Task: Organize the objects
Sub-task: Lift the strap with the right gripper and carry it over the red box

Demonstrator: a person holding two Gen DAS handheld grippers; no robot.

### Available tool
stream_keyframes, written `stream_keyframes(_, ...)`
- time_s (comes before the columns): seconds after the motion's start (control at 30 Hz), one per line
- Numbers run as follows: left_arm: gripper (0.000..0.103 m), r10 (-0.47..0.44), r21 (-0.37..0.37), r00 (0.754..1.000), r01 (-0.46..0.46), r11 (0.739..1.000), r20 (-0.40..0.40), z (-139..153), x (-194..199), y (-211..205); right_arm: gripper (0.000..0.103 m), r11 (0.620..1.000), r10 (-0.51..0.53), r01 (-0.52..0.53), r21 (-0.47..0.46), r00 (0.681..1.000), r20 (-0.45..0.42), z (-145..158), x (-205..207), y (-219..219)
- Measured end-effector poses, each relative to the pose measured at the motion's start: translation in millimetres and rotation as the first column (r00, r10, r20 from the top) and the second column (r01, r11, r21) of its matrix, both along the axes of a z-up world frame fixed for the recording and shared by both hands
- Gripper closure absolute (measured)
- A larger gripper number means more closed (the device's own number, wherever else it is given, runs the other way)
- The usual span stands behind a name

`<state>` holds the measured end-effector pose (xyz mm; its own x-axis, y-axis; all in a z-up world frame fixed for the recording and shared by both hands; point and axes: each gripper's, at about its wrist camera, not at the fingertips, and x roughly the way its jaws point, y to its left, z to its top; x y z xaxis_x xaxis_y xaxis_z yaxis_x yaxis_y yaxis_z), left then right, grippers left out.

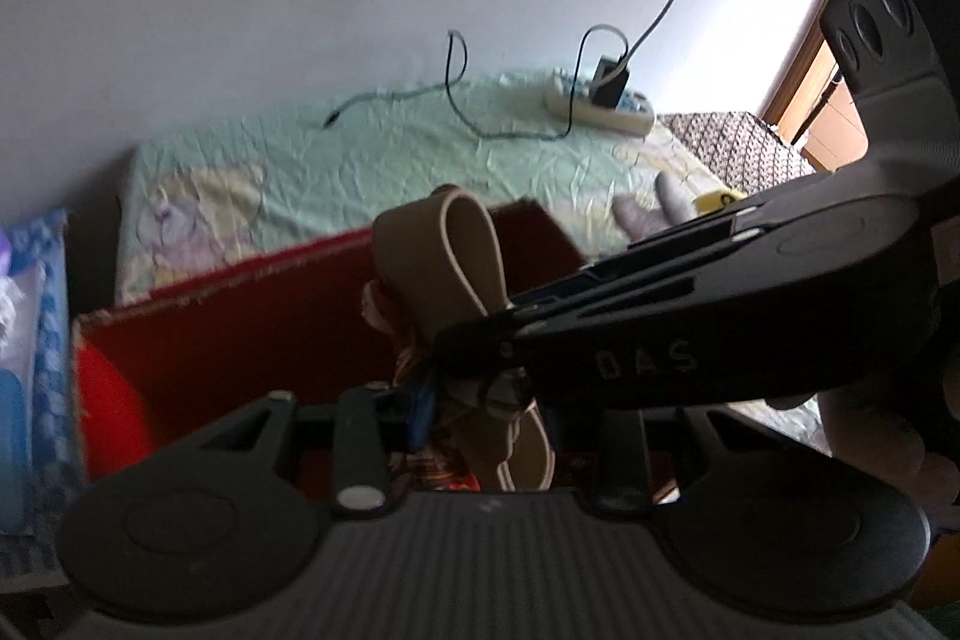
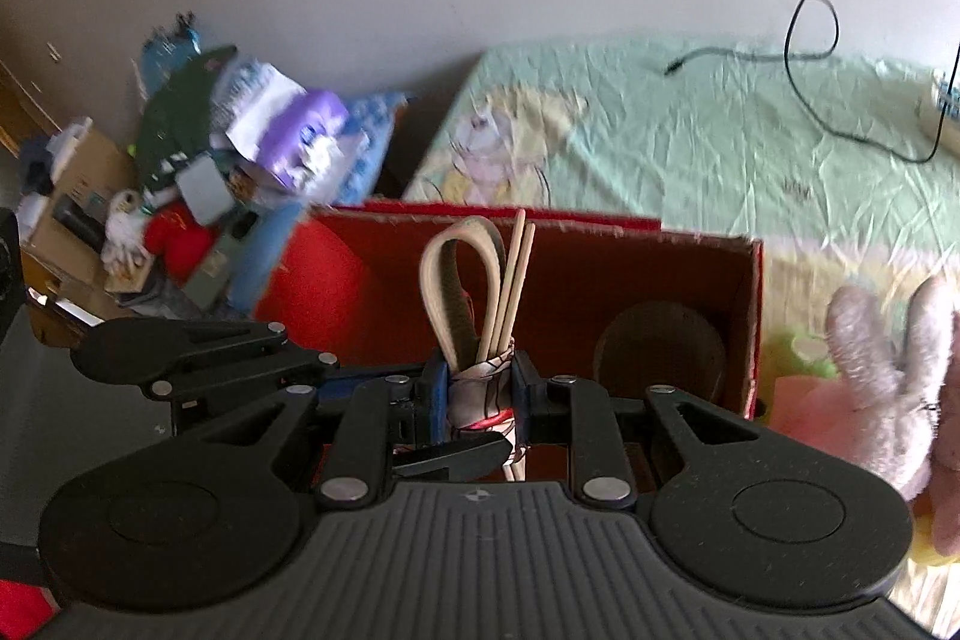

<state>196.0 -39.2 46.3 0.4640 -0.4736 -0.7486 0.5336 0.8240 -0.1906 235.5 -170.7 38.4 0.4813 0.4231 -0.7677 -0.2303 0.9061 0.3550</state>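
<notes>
A bundle hangs over an open red cardboard box (image 2: 600,274) (image 1: 240,340). It is made of a looped beige strap (image 2: 456,280) (image 1: 468,256) and two wooden sticks (image 2: 516,274), tied round with patterned cloth (image 2: 480,391). My right gripper (image 2: 480,394) is shut on the cloth-wrapped part, blue pads on both sides. In the left wrist view it reaches in from the right (image 1: 468,358). My left gripper (image 1: 480,418) holds the same bundle lower down; one finger is hidden behind the right gripper. In the right wrist view it comes in from the left (image 2: 456,454).
The box lies on a bed with a pale green sheet (image 1: 390,148) (image 2: 720,148). A round dark shape (image 2: 660,352) sits inside the box. A pink-white plush toy (image 2: 870,388) lies right of it. A power strip (image 1: 600,106) with cables lies far back, clutter (image 2: 210,160) beside the bed.
</notes>
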Motion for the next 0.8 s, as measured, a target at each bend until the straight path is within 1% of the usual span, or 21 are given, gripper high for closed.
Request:
stream_keyframes(0.13, 0.068, -0.012, -0.023, 0.998, 0.010, 1.000, -0.067, -15.6, 10.4, 7.6, 0.080, 0.999, 0.013, -0.014, -0.028, 0.999, -0.053, -13.6, 9.5, 4.0)
stream_keyframes(0.23, 0.068, -0.025, -0.022, 0.993, 0.022, 1.000, -0.114, -28.2, 18.3, 8.1, 0.080, 0.998, 0.024, -0.030, -0.059, 0.994, -0.102, -25.3, 18.1, 7.6)
stream_keyframes(0.4, 0.068, -0.033, 0.019, 0.982, 0.037, 0.999, -0.186, -52.2, 30.9, 0.3, 0.080, 0.996, 0.022, -0.038, -0.075, 0.980, -0.196, -47.8, 33.0, 9.5)
stream_keyframes(0.53, 0.068, -0.033, 0.063, 0.973, 0.048, 0.997, -0.228, -65.9, 39.9, -5.1, 0.080, 0.996, 0.015, -0.036, -0.079, 0.969, -0.246, -62.3, 41.8, 11.5)
stream_keyframes(0.67, 0.066, -0.028, 0.094, 0.962, 0.056, 0.994, -0.272, -77.9, 49.9, -8.7, 0.080, 0.995, 0.007, -0.034, -0.093, 0.961, -0.277, -73.8, 46.7, 13.5)
stream_keyframes(0.8, 0.067, -0.022, 0.121, 0.954, 0.061, 0.991, -0.299, -84.9, 54.7, -11.3, 0.079, 0.994, -0.019, -0.013, -0.108, 0.957, -0.289, -84.0, 48.3, 13.3)
